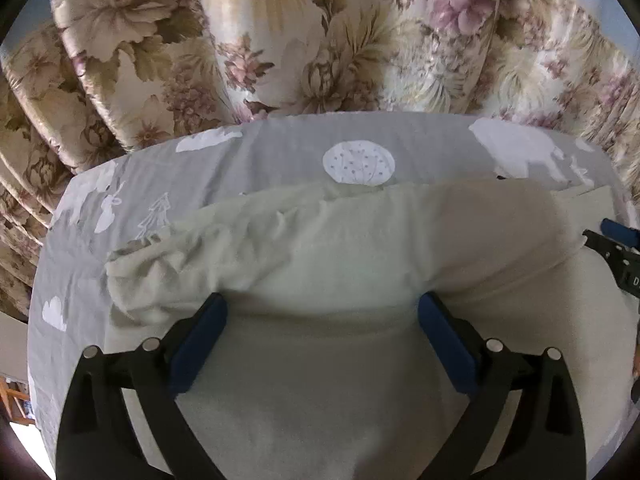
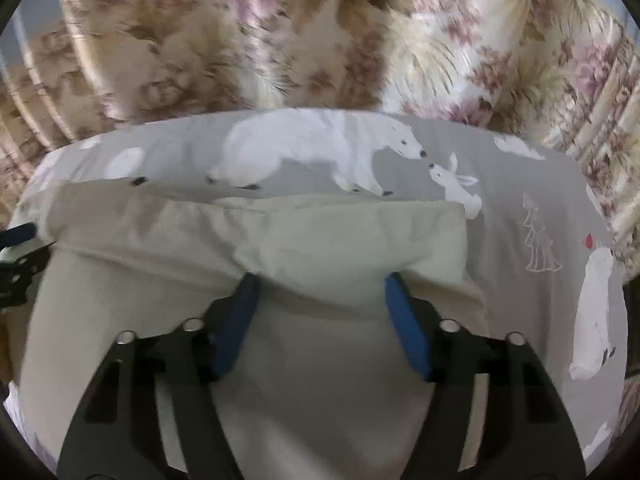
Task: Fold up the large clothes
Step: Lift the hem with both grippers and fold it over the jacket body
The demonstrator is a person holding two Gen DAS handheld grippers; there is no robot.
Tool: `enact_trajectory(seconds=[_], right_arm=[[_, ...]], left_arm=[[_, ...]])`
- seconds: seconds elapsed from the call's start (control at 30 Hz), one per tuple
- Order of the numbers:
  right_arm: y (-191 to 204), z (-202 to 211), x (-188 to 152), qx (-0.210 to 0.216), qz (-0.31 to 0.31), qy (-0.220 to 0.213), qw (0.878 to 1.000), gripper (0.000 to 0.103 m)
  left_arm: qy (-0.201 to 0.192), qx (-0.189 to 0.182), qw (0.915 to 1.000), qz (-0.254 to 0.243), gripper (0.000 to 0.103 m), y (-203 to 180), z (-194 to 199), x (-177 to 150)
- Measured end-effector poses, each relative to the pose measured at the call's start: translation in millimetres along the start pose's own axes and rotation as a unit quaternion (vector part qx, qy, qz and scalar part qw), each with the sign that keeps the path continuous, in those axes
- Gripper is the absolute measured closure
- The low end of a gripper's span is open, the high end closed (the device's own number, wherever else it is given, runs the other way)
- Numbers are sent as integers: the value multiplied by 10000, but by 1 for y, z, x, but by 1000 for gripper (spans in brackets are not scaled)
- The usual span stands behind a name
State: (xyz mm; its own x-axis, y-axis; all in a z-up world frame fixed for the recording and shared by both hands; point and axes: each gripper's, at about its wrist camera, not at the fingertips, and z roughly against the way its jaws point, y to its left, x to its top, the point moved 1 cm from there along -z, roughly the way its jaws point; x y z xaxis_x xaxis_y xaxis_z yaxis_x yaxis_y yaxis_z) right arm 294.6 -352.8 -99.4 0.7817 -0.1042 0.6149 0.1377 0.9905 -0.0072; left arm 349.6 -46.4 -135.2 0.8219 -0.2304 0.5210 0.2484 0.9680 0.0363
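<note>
On the grey sheet [image 1: 168,176] printed with white bears, rabbits and trees lies your cream garment [image 1: 320,360], spread across the near part of the surface and reaching under both of your tools. Its far portion is a thick folded band [image 1: 360,232] lying across the cloth from side to side, wrinkled and bunched at its left end in the left wrist view, squarer at its right end in the right wrist view [image 2: 352,236].

Your left tool [image 1: 322,308] points steeply down at the garment. Its blue pads [image 1: 200,344] stand wide apart, with the tips tucked just under the near edge of the folded band. Nothing is pinched between them; flat cream cloth shows in the gap, so this tool is open.

Your right tool [image 2: 320,288] is set the same way further along the band, blue pads [image 2: 408,328] spread to either side of a soft bulge of the fold. The pads are closer together than on the left tool, and the picture is slightly blurred. The tips disappear beneath the overhanging cloth, so you cannot tell from this view whether they press on the fold or merely stand beside it.

At the right edge of the left wrist view you can see part of the other tool's black frame, resting against the garment. Behind the sheet hangs a floral curtain [image 1: 280,40] in cream, brown and pink, filling the whole background.
</note>
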Motion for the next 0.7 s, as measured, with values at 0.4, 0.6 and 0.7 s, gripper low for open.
enact_trajectory(seconds=[0.4, 0.6, 0.7], right_arm=[[45, 85, -51, 866, 25, -592, 9945, 42], [73, 58, -76, 559, 421, -297, 9971, 41], [79, 45, -78, 257, 644, -387, 9968, 40]], left_arm=[[-186, -857, 9961, 38, 6, -4, 65, -46], [-88, -209, 9990, -380, 5, -21, 46, -65], [-143, 28, 9984, -547, 2, -24, 35, -67]])
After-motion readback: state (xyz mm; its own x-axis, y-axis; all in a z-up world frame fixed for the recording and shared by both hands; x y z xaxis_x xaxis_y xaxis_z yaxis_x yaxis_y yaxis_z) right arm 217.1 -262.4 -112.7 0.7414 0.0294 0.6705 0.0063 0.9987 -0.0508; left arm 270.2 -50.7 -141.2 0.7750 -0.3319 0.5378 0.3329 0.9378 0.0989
